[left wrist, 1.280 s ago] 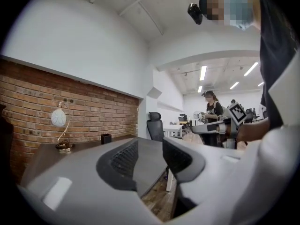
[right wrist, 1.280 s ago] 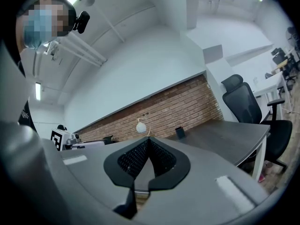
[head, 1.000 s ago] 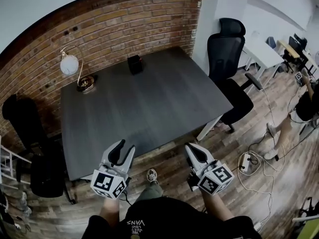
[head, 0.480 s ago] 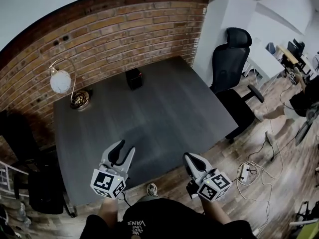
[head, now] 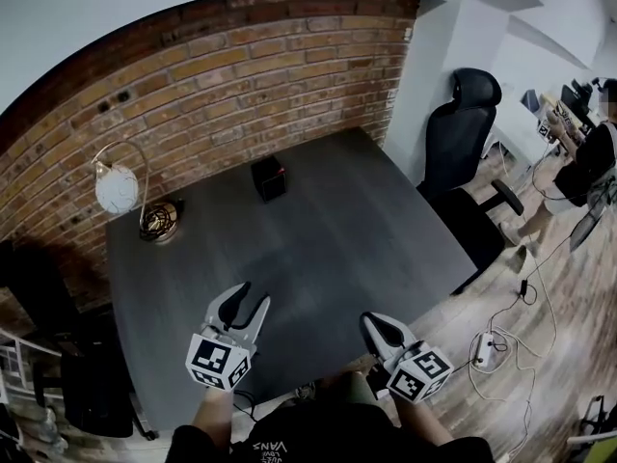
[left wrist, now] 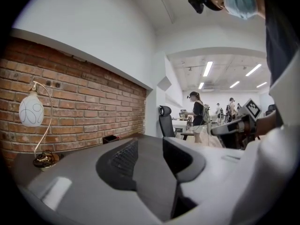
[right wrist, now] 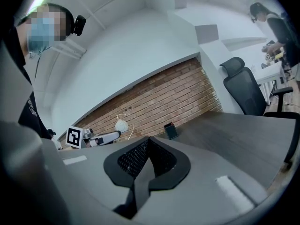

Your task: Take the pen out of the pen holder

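Brick wall (head: 222, 75) in red along the far side, dark grey table (head: 337, 230) set against it. At far left on the table, a lamp (head: 116, 189) with a white globe on a curved brass stem, close to the wall. Nearer and a little right, left gripper (head: 246, 297) held over the near edge of the table, pointing toward the wall; seen in its own view (left wrist: 150, 146) with jaws parted, bare tabletop showing in the gap, nothing between them. Further right and far across the table, small black pen holder (head: 269, 177) standing upright just beside the wall, well apart from both grippers; also seen as a low dark shape in the left gripper view (left wrist: 110, 138) and beyond the jaws in the right gripper view (right wrist: 170, 131). Pen too small to make out. Right gripper (head: 374, 323) at the near edge, jaws pressed together at the tips (right wrist: 147, 142), holding nothing. Black office chair (head: 468, 152) off the table's right side. Power strip (head: 485, 347) with white cables on the wooden floor at right.
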{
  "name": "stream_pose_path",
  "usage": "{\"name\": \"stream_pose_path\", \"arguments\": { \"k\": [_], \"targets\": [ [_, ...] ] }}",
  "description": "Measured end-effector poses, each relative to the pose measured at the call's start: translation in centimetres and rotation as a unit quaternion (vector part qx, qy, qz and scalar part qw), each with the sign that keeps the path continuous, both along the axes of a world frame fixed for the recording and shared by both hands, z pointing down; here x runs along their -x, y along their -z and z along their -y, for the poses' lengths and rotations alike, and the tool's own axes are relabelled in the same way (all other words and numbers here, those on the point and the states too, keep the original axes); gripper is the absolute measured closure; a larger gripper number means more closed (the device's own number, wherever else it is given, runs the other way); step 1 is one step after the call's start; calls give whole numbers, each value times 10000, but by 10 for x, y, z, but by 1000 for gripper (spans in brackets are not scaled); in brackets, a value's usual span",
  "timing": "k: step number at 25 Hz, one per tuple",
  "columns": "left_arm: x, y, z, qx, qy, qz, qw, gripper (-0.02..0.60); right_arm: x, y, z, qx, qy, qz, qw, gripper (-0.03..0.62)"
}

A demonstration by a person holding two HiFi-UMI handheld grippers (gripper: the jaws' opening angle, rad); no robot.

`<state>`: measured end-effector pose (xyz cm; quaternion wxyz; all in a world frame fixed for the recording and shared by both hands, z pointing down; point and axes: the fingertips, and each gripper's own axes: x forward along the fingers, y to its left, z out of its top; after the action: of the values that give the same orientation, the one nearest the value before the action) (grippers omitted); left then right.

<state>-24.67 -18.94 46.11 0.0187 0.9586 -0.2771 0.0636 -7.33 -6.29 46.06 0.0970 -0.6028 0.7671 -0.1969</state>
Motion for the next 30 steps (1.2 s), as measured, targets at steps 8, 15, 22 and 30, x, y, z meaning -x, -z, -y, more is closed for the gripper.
{"name": "stream_pose_path", "arguments": {
  "k": [8, 15, 22, 30],
  "targets": [
    [-19, -14, 49, 15, 295, 284, 9992, 405, -23, -5, 56, 24, 369, 151, 9992, 592],
    [-50, -17, 101, 0, 712, 511, 9962, 405, -61, -10, 109, 137, 886, 150, 9959, 592],
    [-81, -23, 148, -95, 916, 936, 9913, 405, -93, -19, 150, 281, 1190, 274, 9921, 592],
    [-111, -37, 198, -132, 987, 1365, 9856, 405, -110, -49, 175, 486, 1491, 517, 9863, 592]
  ]
}}
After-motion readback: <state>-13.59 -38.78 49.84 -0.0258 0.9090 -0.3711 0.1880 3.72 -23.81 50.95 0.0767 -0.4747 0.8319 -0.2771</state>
